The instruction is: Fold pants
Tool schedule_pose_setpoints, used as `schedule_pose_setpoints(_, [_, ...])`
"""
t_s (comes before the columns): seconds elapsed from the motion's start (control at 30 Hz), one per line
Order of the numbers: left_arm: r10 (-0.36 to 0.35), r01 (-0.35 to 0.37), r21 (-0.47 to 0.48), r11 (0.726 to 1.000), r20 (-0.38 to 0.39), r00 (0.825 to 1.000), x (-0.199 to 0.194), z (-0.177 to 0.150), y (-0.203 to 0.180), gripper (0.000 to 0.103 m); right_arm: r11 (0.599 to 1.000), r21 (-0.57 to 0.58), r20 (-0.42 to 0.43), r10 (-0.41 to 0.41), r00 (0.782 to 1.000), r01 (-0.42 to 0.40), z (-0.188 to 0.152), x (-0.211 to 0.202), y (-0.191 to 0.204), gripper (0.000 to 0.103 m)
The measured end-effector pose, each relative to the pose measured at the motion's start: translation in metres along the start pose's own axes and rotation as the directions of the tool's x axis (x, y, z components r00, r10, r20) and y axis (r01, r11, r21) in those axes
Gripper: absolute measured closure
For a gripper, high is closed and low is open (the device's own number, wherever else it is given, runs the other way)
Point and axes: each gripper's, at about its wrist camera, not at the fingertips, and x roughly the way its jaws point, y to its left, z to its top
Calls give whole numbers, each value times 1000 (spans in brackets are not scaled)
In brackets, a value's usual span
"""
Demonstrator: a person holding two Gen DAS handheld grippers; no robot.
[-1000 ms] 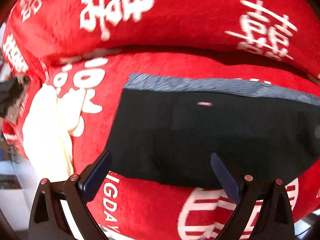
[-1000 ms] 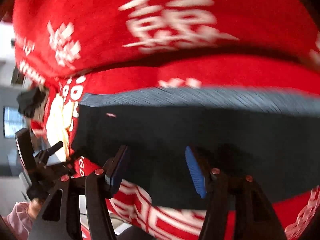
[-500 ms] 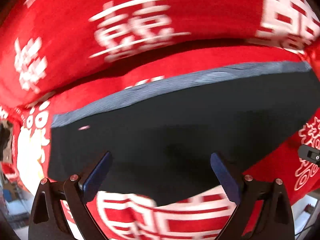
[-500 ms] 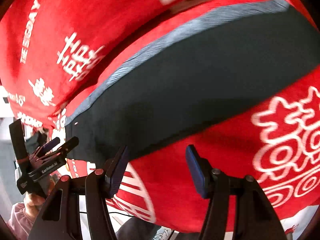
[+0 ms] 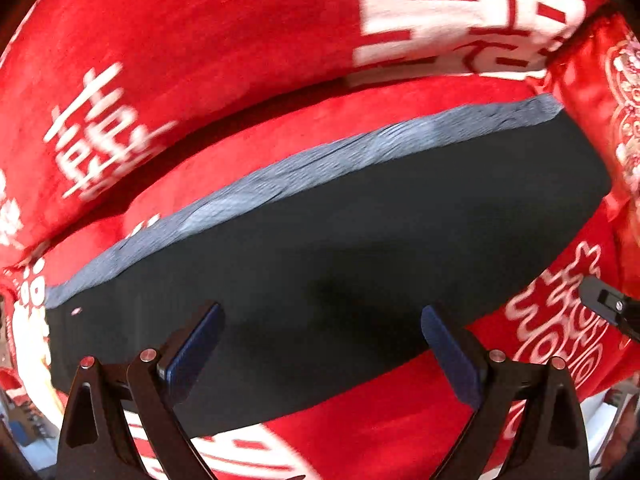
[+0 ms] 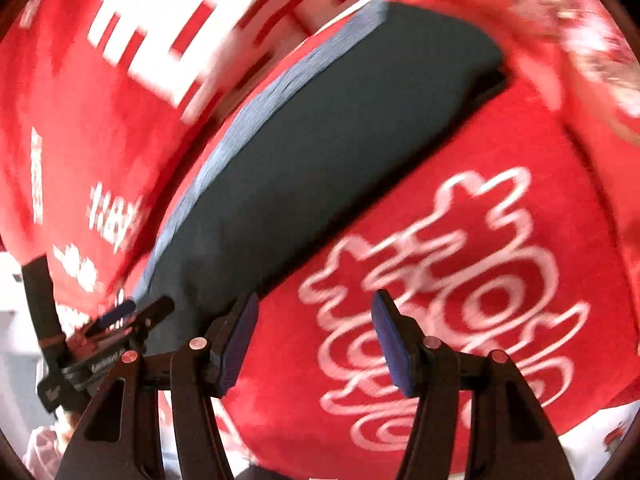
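The dark pants [image 5: 340,248] lie flat as a long strip on the red blanket [image 5: 400,400], with a grey-blue band [image 5: 320,160] along their far edge. My left gripper [image 5: 320,314] hangs open over the strip's near edge, nothing between its fingers. In the right wrist view the pants [image 6: 320,140] run diagonally from lower left to upper right. My right gripper [image 6: 315,299] stands open over the bare blanket [image 6: 440,280], just beside the pants' near edge. The left gripper [image 6: 120,320] shows at the lower left there.
A red cushion [image 5: 200,60] with white characters rises behind the pants. A shiny red pillow [image 5: 600,100] sits at the pants' right end. A cream patch [image 5: 28,340] shows at the far left. A pink sleeve [image 6: 40,448] sits in the lower left corner.
Both grippers have swept rightward along the pants. The right gripper, earlier over the dark cloth, is now over the blanket beside it and has rolled. Both stayed open.
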Motion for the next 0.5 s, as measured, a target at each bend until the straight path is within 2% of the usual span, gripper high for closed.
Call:
schedule_pose_setpoints(0.13, [1, 0, -3, 1000, 60, 998, 5, 17, -24, 4, 995, 96, 121, 24, 992, -36, 13, -9, -31, 40])
schedule_pose_setpoints(0.2, [15, -14, -17, 1000, 78, 997, 10, 21, -29, 4, 990, 125, 150, 46, 988, -66, 16, -7, -38, 40])
schedule_pose_setpoints(0.33, [33, -29, -64, 998, 60, 998, 33, 25, -27, 4, 979, 162, 188, 96, 977, -127, 23, 1, -52, 40])
schedule_pose_setpoints(0.4, [33, -30, -75, 997, 42, 999, 42, 24, -23, 4, 973, 168, 239, 113, 964, -156, 25, 0, -57, 40])
schedule_pose_setpoints(0.5, [28, -24, -75, 997, 60, 998, 46, 18, -22, 4, 957, 195, 313, 144, 939, -212, 30, 0, -65, 40])
